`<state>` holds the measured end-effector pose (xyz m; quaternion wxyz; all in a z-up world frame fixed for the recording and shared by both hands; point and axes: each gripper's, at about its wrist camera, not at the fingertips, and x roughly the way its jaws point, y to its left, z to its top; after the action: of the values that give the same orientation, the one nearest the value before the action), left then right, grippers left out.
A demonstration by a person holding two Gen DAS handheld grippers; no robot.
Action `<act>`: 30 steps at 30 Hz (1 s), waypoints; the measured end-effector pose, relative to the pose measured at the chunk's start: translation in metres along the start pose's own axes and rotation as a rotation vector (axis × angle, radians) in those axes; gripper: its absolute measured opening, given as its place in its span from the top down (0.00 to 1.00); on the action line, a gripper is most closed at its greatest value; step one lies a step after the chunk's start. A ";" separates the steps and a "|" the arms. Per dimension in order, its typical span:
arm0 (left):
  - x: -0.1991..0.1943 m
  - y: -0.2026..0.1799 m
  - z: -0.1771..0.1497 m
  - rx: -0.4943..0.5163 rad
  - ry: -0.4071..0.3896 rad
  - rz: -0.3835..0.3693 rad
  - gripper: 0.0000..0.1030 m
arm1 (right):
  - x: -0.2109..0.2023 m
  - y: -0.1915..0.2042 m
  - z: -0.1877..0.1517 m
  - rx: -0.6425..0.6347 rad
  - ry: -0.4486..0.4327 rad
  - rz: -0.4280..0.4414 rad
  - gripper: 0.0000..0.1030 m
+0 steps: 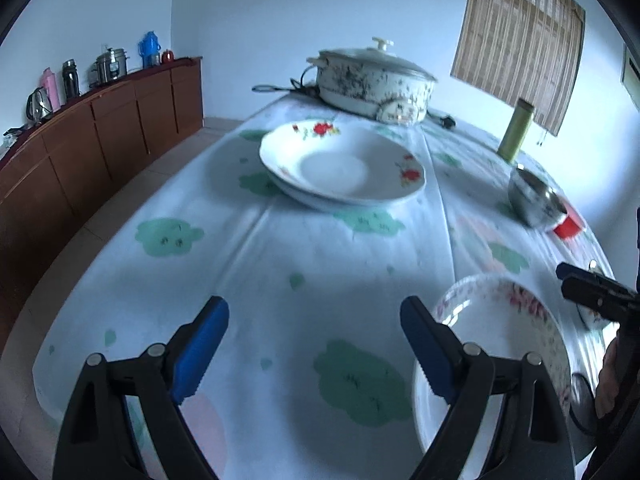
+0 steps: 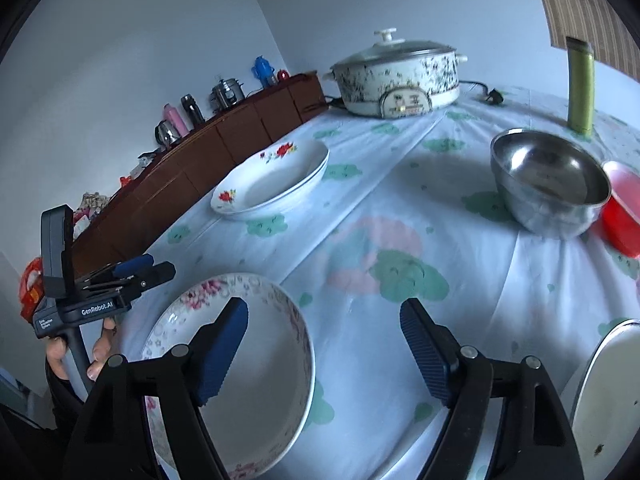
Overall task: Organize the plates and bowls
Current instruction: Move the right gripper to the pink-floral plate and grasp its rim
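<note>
- Left gripper, lower centre of the left wrist view: jaws spread wide over bare floral tablecloth, nothing between them.
- Right gripper, lower centre of the right wrist view: jaws released; its left pad hangs over the pink-flowered white ceramic bowl at lower left, apparently not pressing it.
- Two stacked white plates with red flowers sit mid-frame, well apart from the bowl.
- Round stainless steel bowl, upper right, touches a red container.
- Judged step: the flowered bowl looks set down; the next move calls for choosing another dish and closing on its rim.
</note>
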<state>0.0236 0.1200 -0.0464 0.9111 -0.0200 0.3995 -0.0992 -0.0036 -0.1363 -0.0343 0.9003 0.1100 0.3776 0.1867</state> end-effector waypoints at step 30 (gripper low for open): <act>0.000 -0.028 -0.035 0.056 0.171 -0.204 0.52 | -0.001 -0.004 -0.035 -0.006 0.122 0.084 0.39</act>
<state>-0.0067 0.0939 -0.0665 0.8590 -0.0265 0.4688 -0.2038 -0.0280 -0.1386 -0.0592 0.8672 0.1114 0.4263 0.2319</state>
